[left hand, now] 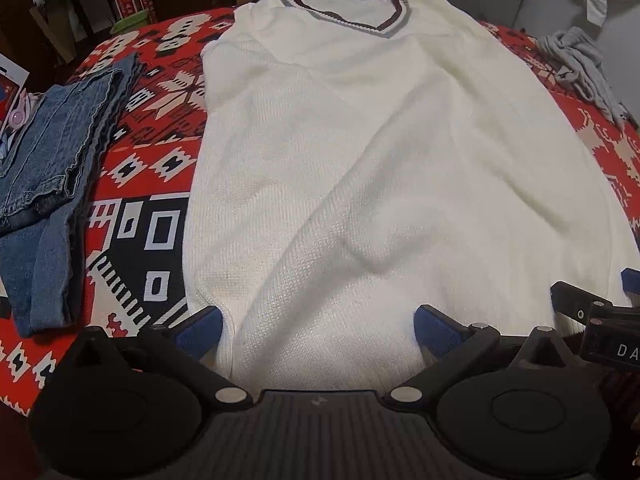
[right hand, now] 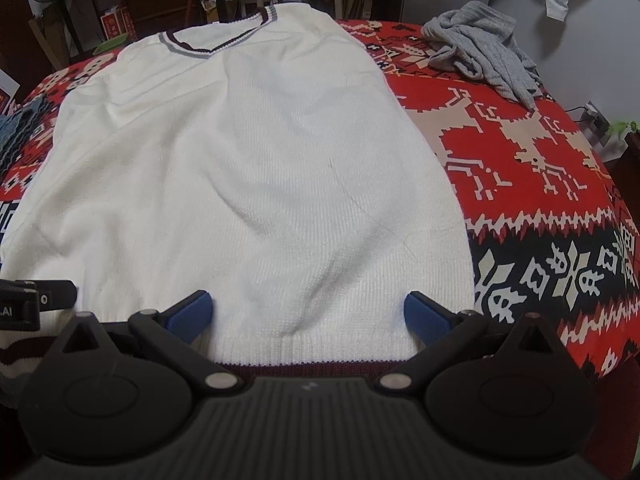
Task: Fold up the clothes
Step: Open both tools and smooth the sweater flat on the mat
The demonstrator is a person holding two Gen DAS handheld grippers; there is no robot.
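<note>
A cream knitted V-neck sweater (left hand: 360, 152) with a maroon and grey collar lies flat on the patterned table, hem toward me; it also shows in the right wrist view (right hand: 248, 184). My left gripper (left hand: 318, 326) is open, its blue fingertips (left hand: 200, 330) resting over the hem's left part. My right gripper (right hand: 308, 314) is open over the hem's right part, above the maroon hem band (right hand: 304, 368). The right gripper's edge shows in the left wrist view (left hand: 592, 312). Neither gripper holds the cloth.
Folded blue jeans (left hand: 48, 184) lie at the left of the red patterned tablecloth (right hand: 540, 184). A crumpled grey garment (right hand: 484, 48) lies at the far right. Chairs and shelves stand behind the table.
</note>
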